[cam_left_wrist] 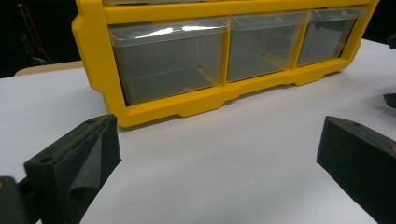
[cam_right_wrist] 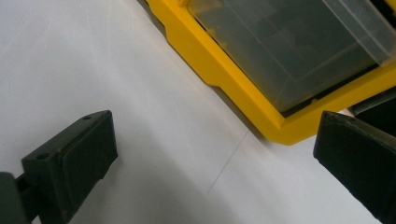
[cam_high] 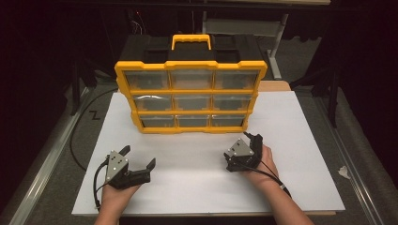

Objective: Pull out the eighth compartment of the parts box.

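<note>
Reaching well means easing the right gripper (cam_high: 252,139), jaws spread and empty, squarely ahead to the drawer organizer (cam_high: 190,96) just beyond it, while the left gripper (cam_high: 139,158) waits spread wide.

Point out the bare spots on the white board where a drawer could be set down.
Widest free patch: the white board between the left gripper and right gripper, in front of the yellow organizer. Bare strips also flank the organizer left and right. It is crowded only where the organizer stands, at the board's back middle.
</note>
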A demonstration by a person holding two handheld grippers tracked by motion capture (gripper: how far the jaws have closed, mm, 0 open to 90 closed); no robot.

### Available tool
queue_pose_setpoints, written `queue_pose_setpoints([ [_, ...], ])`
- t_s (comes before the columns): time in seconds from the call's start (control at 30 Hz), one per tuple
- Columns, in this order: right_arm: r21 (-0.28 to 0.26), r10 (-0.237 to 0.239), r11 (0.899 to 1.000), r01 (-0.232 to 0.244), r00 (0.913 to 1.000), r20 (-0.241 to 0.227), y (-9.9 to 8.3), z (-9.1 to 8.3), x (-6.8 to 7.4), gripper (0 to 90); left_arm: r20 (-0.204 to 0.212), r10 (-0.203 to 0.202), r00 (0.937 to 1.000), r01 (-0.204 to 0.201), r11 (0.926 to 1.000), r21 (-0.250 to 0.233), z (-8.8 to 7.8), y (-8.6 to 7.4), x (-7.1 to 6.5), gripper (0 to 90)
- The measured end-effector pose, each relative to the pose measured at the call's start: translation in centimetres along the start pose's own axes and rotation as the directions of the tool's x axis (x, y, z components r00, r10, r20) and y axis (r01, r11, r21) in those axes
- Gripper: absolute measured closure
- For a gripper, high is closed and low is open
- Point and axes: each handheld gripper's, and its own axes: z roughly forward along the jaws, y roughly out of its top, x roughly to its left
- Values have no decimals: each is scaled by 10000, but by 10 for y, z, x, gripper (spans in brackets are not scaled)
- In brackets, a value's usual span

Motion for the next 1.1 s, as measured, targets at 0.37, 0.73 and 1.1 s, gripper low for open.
queue_pose_setpoints([
  [0.37,189,-1632,9865,1625,9852,521,6,-6,7,8,15,53,10000,-53,10000,17,0,0,0,8],
  [0.73,501,-3177,9481,3140,9421,1078,12,-11,14,8,9,116,9999,-116,9999,17,0,0,-1,8],
  [1.1,817,-4236,9057,4160,8960,1332,13,-13,18,9,22,144,9999,-144,9999,7,0,0,-1,9],
])
